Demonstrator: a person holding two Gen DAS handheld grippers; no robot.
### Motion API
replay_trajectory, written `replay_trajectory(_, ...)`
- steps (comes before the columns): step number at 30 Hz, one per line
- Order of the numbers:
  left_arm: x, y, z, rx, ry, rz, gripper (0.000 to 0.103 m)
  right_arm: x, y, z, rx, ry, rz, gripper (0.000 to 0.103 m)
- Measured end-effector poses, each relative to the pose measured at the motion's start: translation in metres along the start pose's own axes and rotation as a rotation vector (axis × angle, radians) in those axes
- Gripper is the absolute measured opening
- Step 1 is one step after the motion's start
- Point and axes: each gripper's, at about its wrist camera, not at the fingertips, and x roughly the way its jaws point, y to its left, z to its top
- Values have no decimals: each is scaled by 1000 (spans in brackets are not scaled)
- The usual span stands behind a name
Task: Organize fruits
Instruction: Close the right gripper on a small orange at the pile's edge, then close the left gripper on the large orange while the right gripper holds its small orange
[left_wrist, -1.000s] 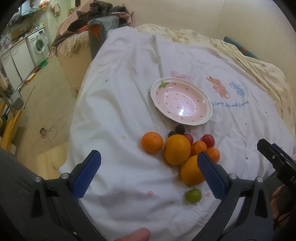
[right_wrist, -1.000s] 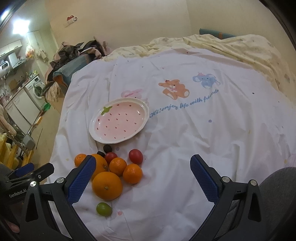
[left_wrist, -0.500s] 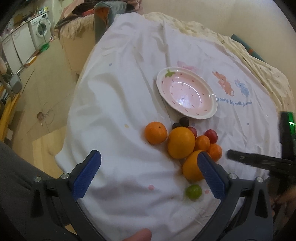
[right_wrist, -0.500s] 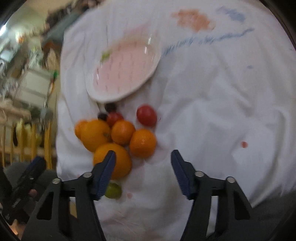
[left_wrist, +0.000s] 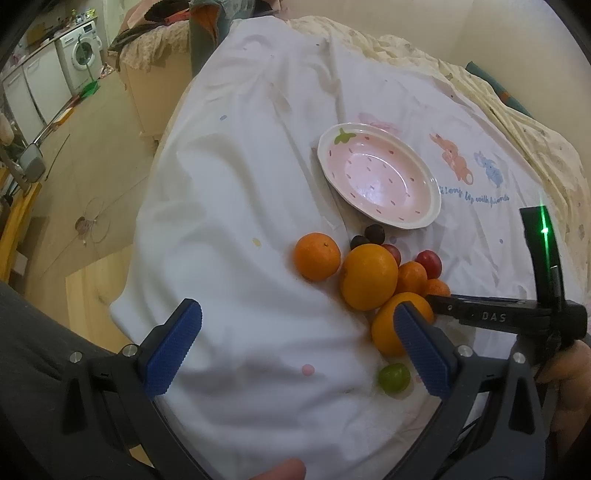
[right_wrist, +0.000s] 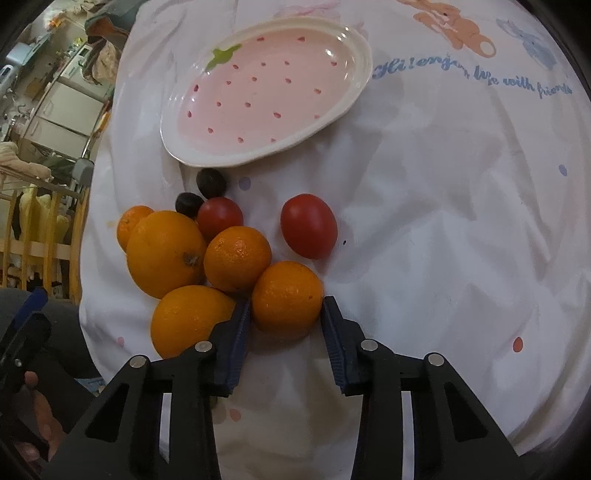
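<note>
A pile of fruits lies on the white cloth in front of an empty pink strawberry plate (right_wrist: 354, 40) (left_wrist: 436, 206). My right gripper (right_wrist: 287, 308) points down at the pile's near edge. Its jaws are closing, and the blue pads touch both sides of a small orange (right_wrist: 286, 295) still resting on the cloth. Around it sit a second small orange (right_wrist: 236, 256), two big oranges (right_wrist: 166, 251) (right_wrist: 184, 317), red plums (right_wrist: 308, 225) and dark grapes (right_wrist: 210, 182). My left gripper (left_wrist: 297, 319) hovers open over bare cloth, left of the pile, with nothing between its fingers.
A small green fruit (left_wrist: 393, 376) lies at the pile's near end. Another orange (left_wrist: 317, 255) sits apart on the left. The cloth-covered bed drops off at the left to a wooden floor (left_wrist: 74, 155). A washing machine (left_wrist: 83, 55) stands far back.
My right gripper has dropped and tilted down onto the fruit pile, and its jaws have narrowed from wide open to hugging the small orange. The left gripper has barely moved.
</note>
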Motion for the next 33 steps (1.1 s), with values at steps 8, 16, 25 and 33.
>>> replay_trajectory(8, 9, -9, 3, 36, 52, -14, 101, -65, -22, -10, 85, -176, 68, 39)
replay_trajectory(16, 39, -41, 25, 35, 194, -27, 86, -86, -40, -18, 199, -267, 147, 39)
replay_trajectory(25, 89, -64, 31, -6, 351, 31, 65, -85, -45, -12, 220, -287, 164, 39)
replay_trajectory(33, 113, -69, 33, -12, 397, 13, 58, -83, -44, -9, 206, -285, 155, 39)
